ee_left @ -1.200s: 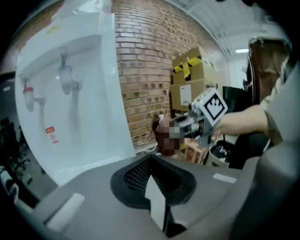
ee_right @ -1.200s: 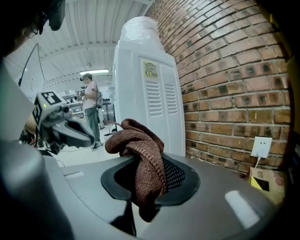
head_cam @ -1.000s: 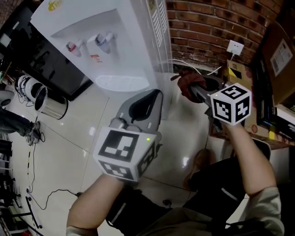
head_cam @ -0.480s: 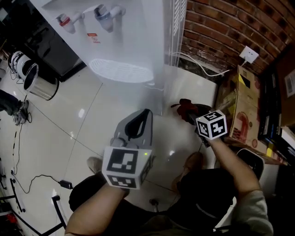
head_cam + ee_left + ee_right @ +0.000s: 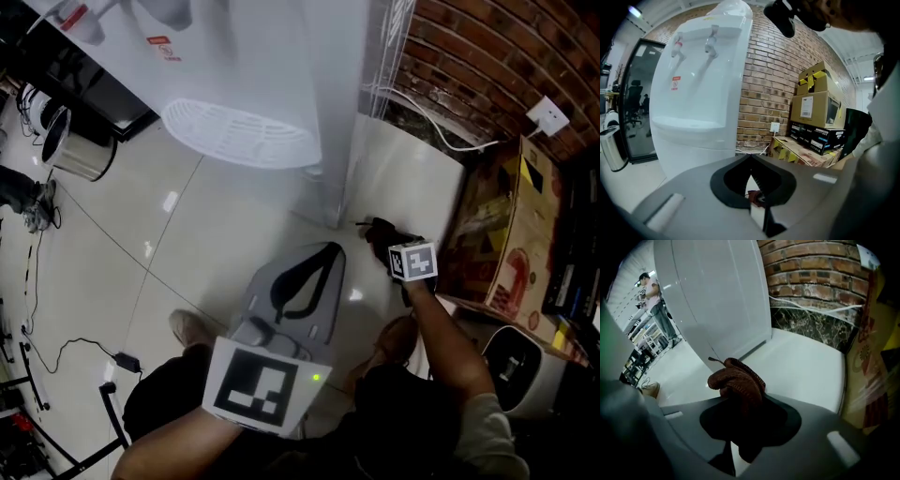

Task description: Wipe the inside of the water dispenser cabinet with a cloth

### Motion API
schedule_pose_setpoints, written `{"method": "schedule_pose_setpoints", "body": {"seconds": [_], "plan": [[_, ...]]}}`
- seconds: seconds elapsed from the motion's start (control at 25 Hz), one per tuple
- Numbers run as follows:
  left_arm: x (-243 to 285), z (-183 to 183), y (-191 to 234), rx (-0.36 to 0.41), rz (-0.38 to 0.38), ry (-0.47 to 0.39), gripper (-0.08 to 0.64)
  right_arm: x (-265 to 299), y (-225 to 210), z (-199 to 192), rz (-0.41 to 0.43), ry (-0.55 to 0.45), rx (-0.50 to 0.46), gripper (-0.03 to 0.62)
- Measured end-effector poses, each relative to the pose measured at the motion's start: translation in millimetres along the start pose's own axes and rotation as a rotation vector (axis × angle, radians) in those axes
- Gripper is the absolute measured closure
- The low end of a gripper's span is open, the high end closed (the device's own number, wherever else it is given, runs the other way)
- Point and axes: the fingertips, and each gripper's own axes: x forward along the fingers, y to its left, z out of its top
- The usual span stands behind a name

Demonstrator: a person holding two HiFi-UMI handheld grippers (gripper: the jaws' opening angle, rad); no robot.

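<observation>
The white water dispenser (image 5: pixel 272 75) stands at the top of the head view, its drip tray (image 5: pixel 239 131) sticking out in front. My right gripper (image 5: pixel 386 242) is low beside the dispenser's right side, near the floor. A bunched brown cloth (image 5: pixel 378 228) sits between its jaws, which have just been opening a little. In the right gripper view the cloth (image 5: pixel 736 383) bulges out of the right gripper (image 5: pixel 740 404), close to the dispenser's side panel (image 5: pixel 717 291). My left gripper (image 5: pixel 328 248) is shut and empty, pointing at the dispenser's lower front (image 5: pixel 698 93).
Cardboard boxes (image 5: pixel 511 234) stand against the brick wall (image 5: pixel 478 47) on the right, with a wall socket (image 5: pixel 548 114) and a white cable (image 5: pixel 422 112) behind the dispenser. A metal bin (image 5: pixel 70 150) sits at far left. A person (image 5: pixel 656 305) stands far off.
Both grippers have sunk toward the floor as the head view tilted down. The right gripper carried the cloth down beside the dispenser's base.
</observation>
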Motion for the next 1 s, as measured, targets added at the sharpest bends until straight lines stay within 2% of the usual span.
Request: {"method": "schedule_pose_setpoints", "body": {"seconds": [0.2, 0.32, 0.44, 0.56, 0.72, 0.84, 0.92, 1.0], "plan": [[2, -3, -3, 0.008, -0.027, 0.032, 0.560, 20, -15, -27, 0.000, 0.027, 0.078, 0.412], [-1, 1, 1, 0.005, -0.023, 0.028, 0.560, 8, -16, -28, 0.016, -0.012, 0.106, 0.367], [-10, 14, 0, 0.008, -0.026, -0.003, 0.560, -30, -7, -14, 0.044, -0.090, 0.105, 0.359], [-26, 32, -1, 0.033, -0.025, -0.050, 0.560, -97, 9, 29, 0.078, -0.243, 0.100, 0.418], [-50, 53, -7, 0.091, -0.045, -0.120, 0.560, -230, 33, 120, 0.156, -0.542, 0.089, 0.565], [-63, 70, -14, 0.132, -0.073, -0.205, 0.560, -345, 67, 183, 0.154, -0.720, -0.057, 0.578], [-70, 84, -19, 0.148, -0.091, -0.259, 0.560, -410, 94, 209, 0.111, -0.765, -0.211, 0.578], [-83, 96, -23, 0.167, -0.096, -0.293, 0.560, -460, 126, 218, 0.053, -0.788, -0.345, 0.578]]}}
